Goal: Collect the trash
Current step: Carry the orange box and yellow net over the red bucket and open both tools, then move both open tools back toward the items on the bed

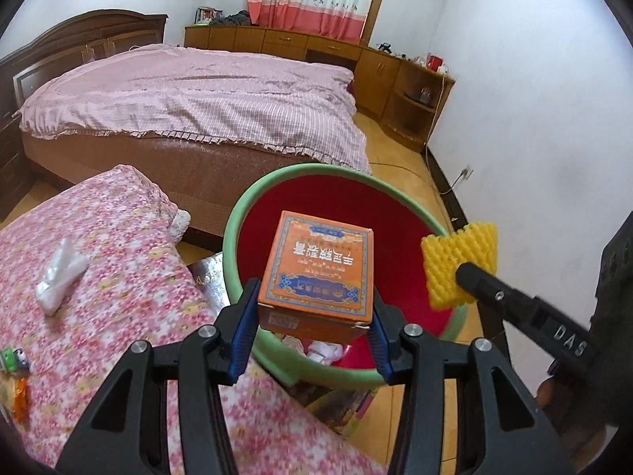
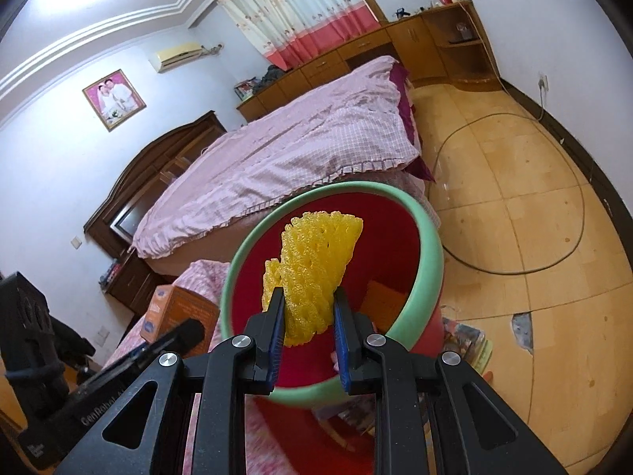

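Note:
My left gripper (image 1: 314, 316) is shut on an orange cardboard box (image 1: 320, 273) and holds it over the mouth of a red bin with a green rim (image 1: 253, 198). White crumpled trash lies at the bin's bottom. My right gripper (image 2: 309, 326) is shut on a piece of yellow foam netting (image 2: 316, 265), also above the bin's green rim (image 2: 429, 261). In the left wrist view the right gripper (image 1: 465, 277) comes in from the right with the yellow netting (image 1: 459, 261) at the bin's right edge. The orange box (image 2: 178, 312) shows at the left in the right wrist view.
A low surface with a pink floral cloth (image 1: 118, 277) lies left of the bin, with a white crumpled plastic piece (image 1: 59, 277) and small wrappers (image 1: 16, 376) on it. A bed with a pink cover (image 1: 198, 99) stands behind. A cable (image 2: 514, 261) loops over the tiled floor.

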Motion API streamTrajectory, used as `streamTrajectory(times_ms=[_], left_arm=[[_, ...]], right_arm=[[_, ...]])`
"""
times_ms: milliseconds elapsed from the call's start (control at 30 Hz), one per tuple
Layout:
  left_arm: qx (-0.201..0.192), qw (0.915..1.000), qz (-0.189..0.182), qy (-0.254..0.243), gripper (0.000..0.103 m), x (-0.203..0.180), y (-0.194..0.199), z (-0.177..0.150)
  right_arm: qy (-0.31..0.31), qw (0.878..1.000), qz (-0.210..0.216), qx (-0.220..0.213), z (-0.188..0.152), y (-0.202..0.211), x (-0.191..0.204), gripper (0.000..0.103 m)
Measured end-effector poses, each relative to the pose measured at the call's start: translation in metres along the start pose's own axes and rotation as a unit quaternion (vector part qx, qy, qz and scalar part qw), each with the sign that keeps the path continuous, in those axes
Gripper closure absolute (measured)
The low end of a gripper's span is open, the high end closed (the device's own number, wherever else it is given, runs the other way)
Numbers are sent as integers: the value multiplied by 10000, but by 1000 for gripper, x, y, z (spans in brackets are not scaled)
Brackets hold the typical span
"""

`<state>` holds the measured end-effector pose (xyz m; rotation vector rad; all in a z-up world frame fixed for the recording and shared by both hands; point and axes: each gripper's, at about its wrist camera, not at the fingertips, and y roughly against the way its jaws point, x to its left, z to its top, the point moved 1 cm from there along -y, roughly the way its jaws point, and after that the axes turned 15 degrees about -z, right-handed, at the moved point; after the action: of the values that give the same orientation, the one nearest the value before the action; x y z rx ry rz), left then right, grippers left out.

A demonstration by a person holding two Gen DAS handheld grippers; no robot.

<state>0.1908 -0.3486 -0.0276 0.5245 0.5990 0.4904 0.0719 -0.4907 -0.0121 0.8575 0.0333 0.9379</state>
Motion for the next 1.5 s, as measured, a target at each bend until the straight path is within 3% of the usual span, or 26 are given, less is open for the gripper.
streamTrajectory(times_ms=[367,700,867,1000,1167,1500], left_arm=[[190,9996,97,179,50,5,-35,10],[140,9990,304,295,48,9,-35,18],[50,9983,382,445,48,13,-22,14],[-17,9977,332,591,48,19,-12,13],[-101,9969,447,644,48,23,5,11],[-434,9924,852,770,47,44,67,-6]], right_arm=[[54,9994,24,331,20,-34,-10,79],[188,9985,210,476,29,-49,-8,73],[272,9976,242,597,31,-52,-3,55],[510,9968,172,582,28,-48,3,54],[337,9973,170,632,23,-41,0,51],[291,9952,573,740,-3,-21,24,51]])
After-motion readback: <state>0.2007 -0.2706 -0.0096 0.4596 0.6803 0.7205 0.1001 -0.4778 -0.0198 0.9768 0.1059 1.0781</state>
